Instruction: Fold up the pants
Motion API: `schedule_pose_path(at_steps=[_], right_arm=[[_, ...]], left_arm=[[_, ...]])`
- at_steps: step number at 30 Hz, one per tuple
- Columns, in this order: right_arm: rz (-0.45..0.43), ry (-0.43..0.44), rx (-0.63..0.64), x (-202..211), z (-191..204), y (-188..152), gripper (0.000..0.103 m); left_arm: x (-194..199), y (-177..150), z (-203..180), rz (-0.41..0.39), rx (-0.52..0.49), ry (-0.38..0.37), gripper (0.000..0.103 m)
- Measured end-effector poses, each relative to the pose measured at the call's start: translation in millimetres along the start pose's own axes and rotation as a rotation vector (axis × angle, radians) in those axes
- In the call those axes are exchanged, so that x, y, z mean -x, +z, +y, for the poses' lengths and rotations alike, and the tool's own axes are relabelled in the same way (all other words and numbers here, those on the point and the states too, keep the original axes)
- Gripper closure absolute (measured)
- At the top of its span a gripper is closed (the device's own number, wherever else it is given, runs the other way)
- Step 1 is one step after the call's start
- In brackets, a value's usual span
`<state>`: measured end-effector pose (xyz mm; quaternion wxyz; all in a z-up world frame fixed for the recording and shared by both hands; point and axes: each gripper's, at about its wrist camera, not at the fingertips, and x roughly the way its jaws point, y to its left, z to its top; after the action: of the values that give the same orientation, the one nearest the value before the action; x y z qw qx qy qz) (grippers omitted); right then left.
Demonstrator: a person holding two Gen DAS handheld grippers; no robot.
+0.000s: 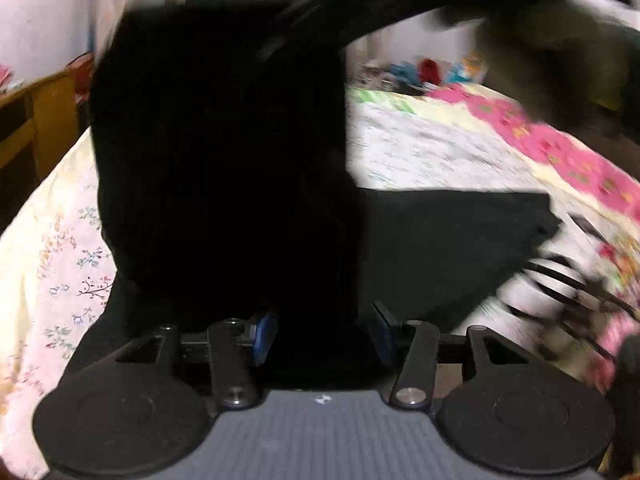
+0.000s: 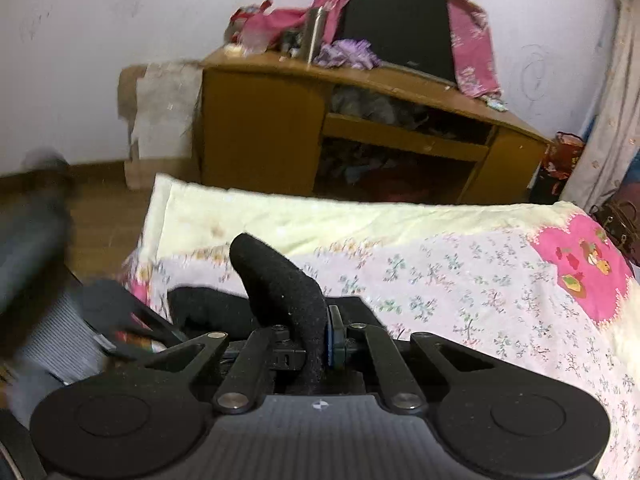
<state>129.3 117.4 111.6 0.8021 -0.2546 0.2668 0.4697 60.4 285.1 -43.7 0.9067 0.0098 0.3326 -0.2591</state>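
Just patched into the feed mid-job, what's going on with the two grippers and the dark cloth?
A person is folding black fabric pants on a floral quilted bedspread. The left gripper has dark cloth between its fingers and lifts a big flap in front of its camera, while part of the pants lies flat on the bed. The right gripper is shut on a raised fold of the same cloth. The fold is unfinished.

Black tool (image 2: 320, 344): blue pads (image 2: 333, 336), silver screws, ribbed grey body.
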Motion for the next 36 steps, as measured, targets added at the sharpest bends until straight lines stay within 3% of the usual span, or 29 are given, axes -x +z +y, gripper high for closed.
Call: schedule_pose_path(at_steps=[4, 9, 12, 15, 18, 22, 25, 28, 30, 31, 33, 36], right_arm=[[-0.019, -0.033, -0.006, 7, -8, -2, 0.103], [-0.014, -0.065, -0.030, 9, -17, -15, 0.103], [-0.015, -0.066, -0.069, 8, -24, -24, 0.103], [-0.034, -0.020, -0.086, 11, -21, -26, 0.103], [-0.056, 0.021, -0.023, 13, 5, -25, 0.103], [0.030, 0.153, 0.074, -16, 51, -46, 0.103], [0.089, 0.288, 0.088, -33, 78, -66, 0.103], [0.107, 0.342, 0.008, -36, 78, -75, 0.103], [0.073, 0.325, -0.050, -32, 68, -75, 0.102], [0.046, 0.324, -0.093, -29, 61, -73, 0.095], [-0.041, 0.318, -0.193, -22, 43, -68, 0.093], [-0.175, 0.279, -0.243, -18, 26, -57, 0.090]], left_arm=[[-20, 15, 21, -0.016, 0.082, 0.064, 0.044], [-3, 23, 25, 0.025, -0.090, 0.214, 0.045], [13, 25, 44, 0.097, -0.177, 0.252, 0.045], [10, 29, 63, 0.137, -0.205, 0.432, 0.046], [3, 26, 75, 0.138, -0.198, 0.520, 0.047], [6, 11, 73, 0.192, -0.177, 0.469, 0.046], [31, -9, 80, 0.213, -0.173, 0.500, 0.041], [57, -9, 110, 0.189, -0.008, 0.464, 0.032], [80, -7, 119, 0.152, 0.083, 0.517, 0.034], [91, -5, 118, 0.122, 0.099, 0.534, 0.034], [115, -6, 106, 0.054, 0.127, 0.524, 0.034], [128, -1, 90, 0.006, 0.116, 0.540, 0.033]])
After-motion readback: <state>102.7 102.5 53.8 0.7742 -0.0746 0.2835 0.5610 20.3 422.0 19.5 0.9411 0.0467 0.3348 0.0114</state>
